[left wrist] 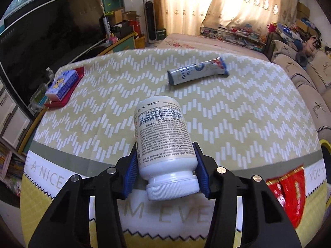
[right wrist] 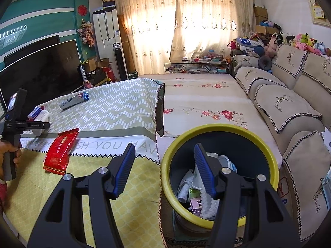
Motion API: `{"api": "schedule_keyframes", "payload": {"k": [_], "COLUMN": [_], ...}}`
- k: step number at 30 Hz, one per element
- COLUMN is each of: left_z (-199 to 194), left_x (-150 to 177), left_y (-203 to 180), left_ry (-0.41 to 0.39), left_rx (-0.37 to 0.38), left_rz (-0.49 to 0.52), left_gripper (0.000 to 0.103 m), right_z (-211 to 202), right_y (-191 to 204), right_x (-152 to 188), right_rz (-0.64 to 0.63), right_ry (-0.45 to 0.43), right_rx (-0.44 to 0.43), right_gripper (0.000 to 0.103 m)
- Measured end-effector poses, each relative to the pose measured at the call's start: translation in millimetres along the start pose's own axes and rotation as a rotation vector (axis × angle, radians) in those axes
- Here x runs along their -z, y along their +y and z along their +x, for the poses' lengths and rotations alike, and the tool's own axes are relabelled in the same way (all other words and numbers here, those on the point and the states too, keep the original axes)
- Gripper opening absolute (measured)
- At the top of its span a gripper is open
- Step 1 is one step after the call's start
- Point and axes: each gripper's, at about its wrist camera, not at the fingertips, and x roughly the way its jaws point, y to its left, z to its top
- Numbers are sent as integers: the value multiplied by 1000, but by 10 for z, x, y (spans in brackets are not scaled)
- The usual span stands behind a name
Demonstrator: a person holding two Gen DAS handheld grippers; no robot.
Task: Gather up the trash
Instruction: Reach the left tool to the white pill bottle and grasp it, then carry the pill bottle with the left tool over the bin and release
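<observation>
Left wrist view: left gripper (left wrist: 165,168) is clamping a white bottle (left wrist: 163,142) between its blue pads, above the tablecloth (left wrist: 238,111); a tube (left wrist: 198,70) is lying farther off.
Right wrist view: right gripper (right wrist: 164,170) is hanging with fingers apart and empty, by the yellow-rimmed bin (right wrist: 219,129) holding trash; a red packet (right wrist: 60,149) is lying on the cloth.

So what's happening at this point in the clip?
A person is clearing trash off a cloth-covered table. The left gripper is clamped on a white pill bottle lying on its side. The right gripper hangs open and empty above the yellow-rimmed bin. A toothpaste tube and red packet remain.
</observation>
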Motion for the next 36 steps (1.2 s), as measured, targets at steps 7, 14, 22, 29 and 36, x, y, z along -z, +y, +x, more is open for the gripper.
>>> {"api": "schedule_keyframes", "payload": {"k": [7, 14, 22, 29, 36], "left_z": [-486, -1004, -1440, -1654, -1624], "left_x": [89, 189, 307, 405, 506], "left_y": [-181, -517, -1221, -2130, -3189], "left_ry": [-82, -142, -168, -159, -108], "left_rx": [46, 135, 291, 431, 567], "left_rz": [72, 156, 281, 438, 572], "left_gripper": [49, 49, 49, 50, 50], "right_z": [-13, -124, -352, -662, -832], "right_y": [-3, -92, -276, -658, -1015], "right_x": [-7, -17, -8, 41, 135], "right_rz": [1, 18, 24, 69, 117], "right_ry": [-7, -31, -66, -107, -117], "right_rx": [2, 17, 82, 187, 250], "right_gripper": [56, 56, 56, 57, 57]}}
